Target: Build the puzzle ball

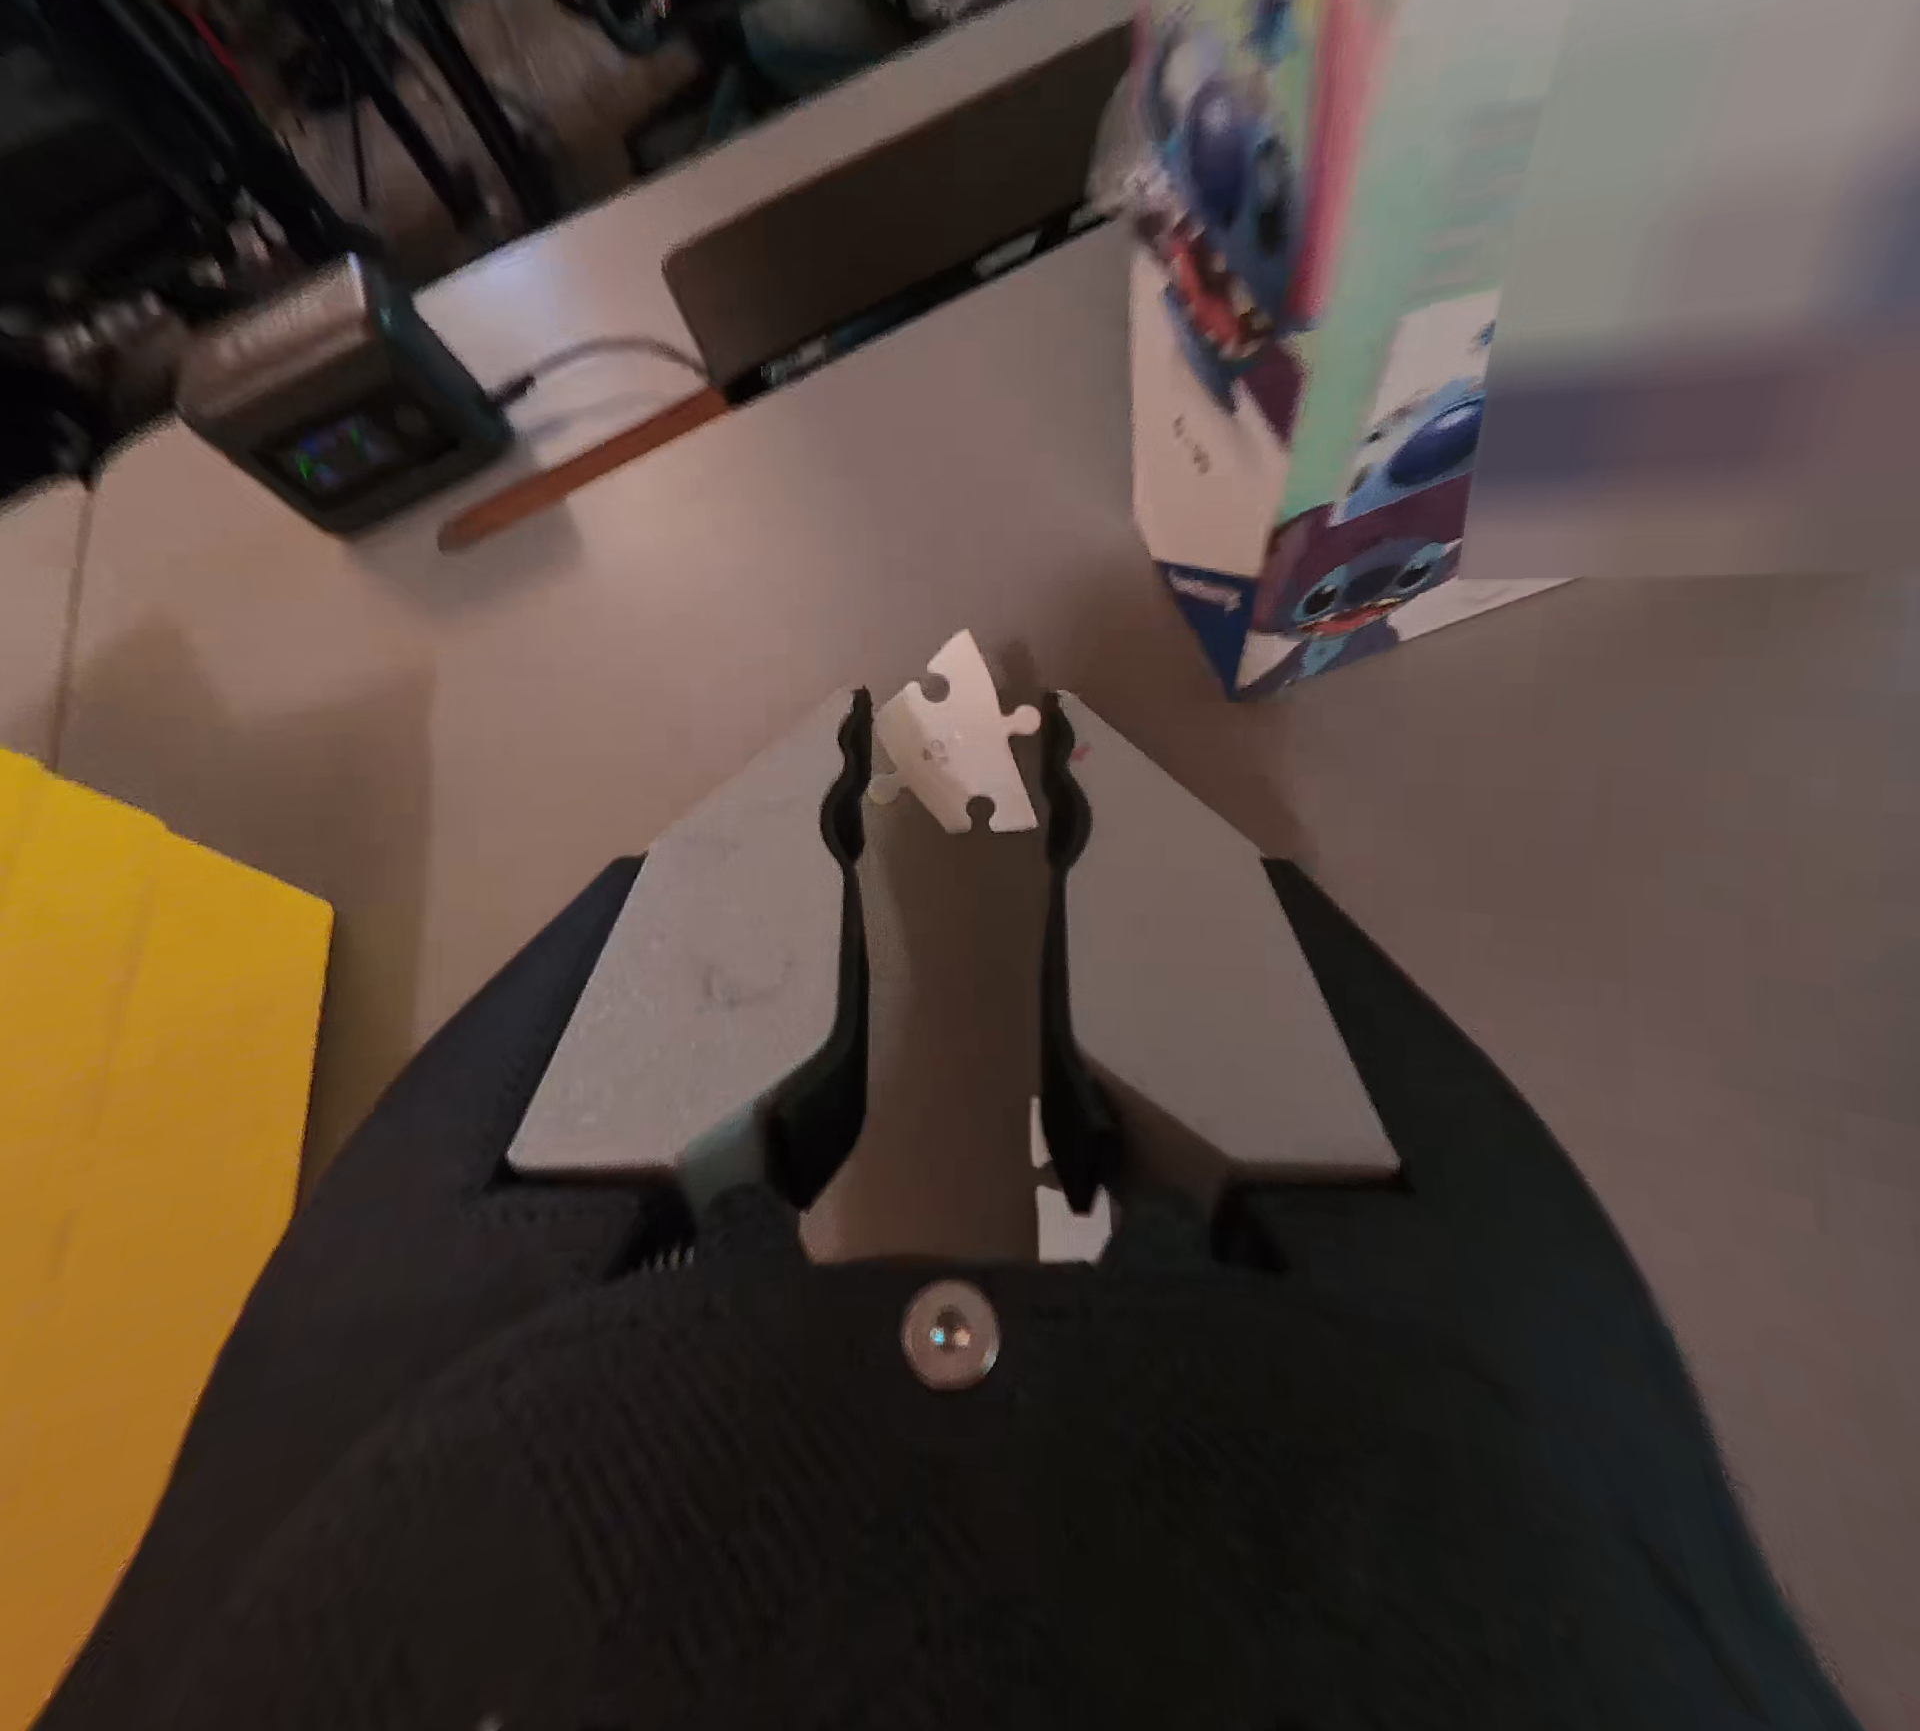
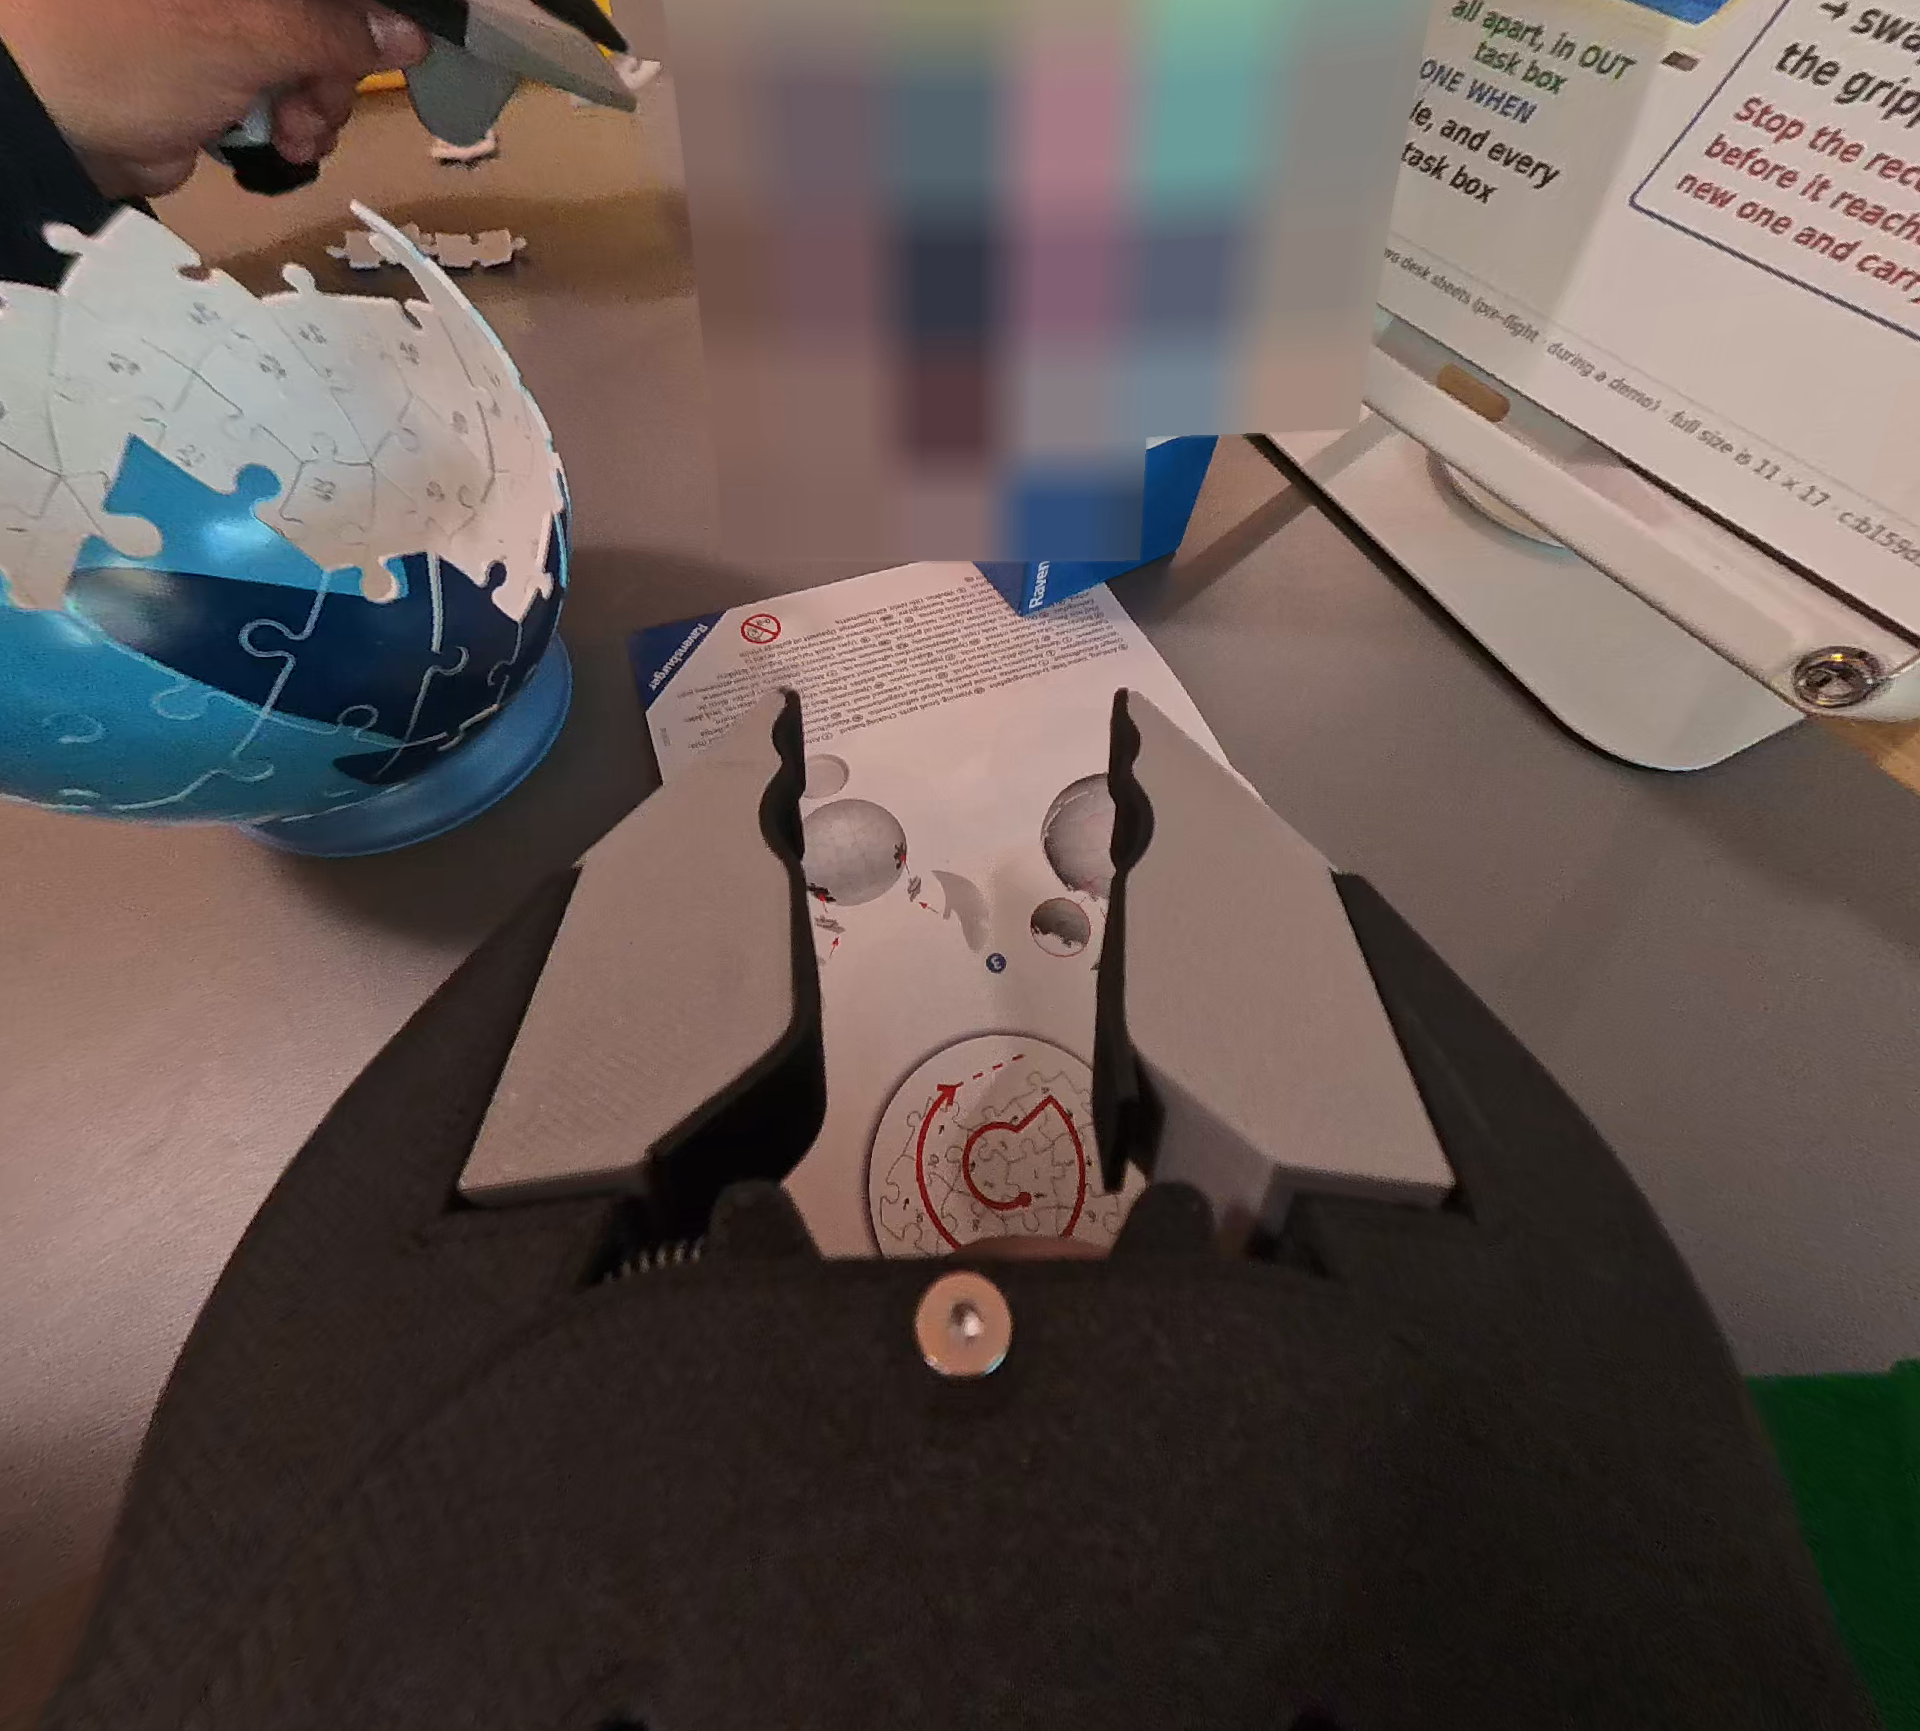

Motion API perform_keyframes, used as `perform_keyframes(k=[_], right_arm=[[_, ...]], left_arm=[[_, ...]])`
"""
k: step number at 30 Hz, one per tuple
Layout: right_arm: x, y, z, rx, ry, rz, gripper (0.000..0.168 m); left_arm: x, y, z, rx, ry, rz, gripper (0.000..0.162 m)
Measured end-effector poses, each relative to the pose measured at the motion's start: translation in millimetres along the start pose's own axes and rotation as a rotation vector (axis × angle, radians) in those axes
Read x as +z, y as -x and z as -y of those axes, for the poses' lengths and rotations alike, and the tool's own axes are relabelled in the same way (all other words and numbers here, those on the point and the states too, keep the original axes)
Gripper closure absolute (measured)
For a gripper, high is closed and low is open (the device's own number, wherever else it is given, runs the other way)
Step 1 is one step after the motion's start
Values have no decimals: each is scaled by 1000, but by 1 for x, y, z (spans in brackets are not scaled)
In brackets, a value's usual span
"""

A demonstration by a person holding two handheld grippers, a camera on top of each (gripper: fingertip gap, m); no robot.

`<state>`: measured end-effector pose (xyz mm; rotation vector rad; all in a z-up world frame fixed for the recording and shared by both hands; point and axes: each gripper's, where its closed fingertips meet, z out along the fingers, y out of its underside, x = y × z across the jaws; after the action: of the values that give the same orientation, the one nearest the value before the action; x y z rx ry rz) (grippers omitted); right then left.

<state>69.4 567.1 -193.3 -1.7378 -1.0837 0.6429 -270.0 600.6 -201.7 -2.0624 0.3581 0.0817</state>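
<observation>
Left wrist view: the left tongs [image 1: 954, 746] are narrowed around a white puzzle piece [image 1: 961, 741], which sits tilted between the two black finger pads [image 1: 1062, 777] near their tips; whether both pads actually touch it cannot be told for certain, though the piece appears lifted clear of the grey desk [image 1: 727, 601]. Beyond the tips, to the right, stands an upright colourful puzzle box [image 1: 1320, 247] bearing a blue cartoon figure. Farther back lie a dark flat device [image 1: 883, 247] with a cable, a small dark unit with lit indicators [image 1: 343, 414], and a brown strip [image 1: 582, 476]. A yellow surface [image 1: 135, 1110] fills the left edge. The picture is blurred throughout. Right wrist view: the right tongs [image 2: 954, 725] are spread wide and hold nothing, poised above a printed instruction sheet [image 2: 935, 673] that lies flat on the desk [image 2: 1558, 1006] and shows diagrams of spheres and a red spiral arrow. To the left, the partly built puzzle ball [image 2: 260, 538] rests on a blue ring stand [image 2: 457, 777]; its lower portion shows blue printed pieces, and its upper portion shows white inner faces with a jagged open rim. Behind the ball, a few loose white pieces [image 2: 436, 247] lie on the desk. At upper left a hand [image 2: 187, 71] grips the other tool. At right, a white stand [image 2: 1621, 621] carries a printed notice sheet [image 2: 1714, 123], and a green patch [image 2: 1839, 1525] shows at lower right
</observation>
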Motion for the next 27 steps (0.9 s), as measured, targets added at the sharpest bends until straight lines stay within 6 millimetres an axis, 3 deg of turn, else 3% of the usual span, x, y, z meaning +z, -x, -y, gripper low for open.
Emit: perform_keyframes(k=[5,7,11,17,27], right_arm=[[-11,4,17,20,-66,61,113],[-14,9,29,40,-100,113,122],[-17,31,61,135,-157,269,122],[9,61,97,144,-86,388,122],[55,113,130,94,10,559,123]], left_arm=[[-29,-36,45,150,-212,-39,132],[-46,-62,63,197,-306,-125,133],[-77,-107,84,336,-440,-221,132],[-101,-151,92,566,-532,-206,132],[-110,-173,89,753,-569,-143,132]])
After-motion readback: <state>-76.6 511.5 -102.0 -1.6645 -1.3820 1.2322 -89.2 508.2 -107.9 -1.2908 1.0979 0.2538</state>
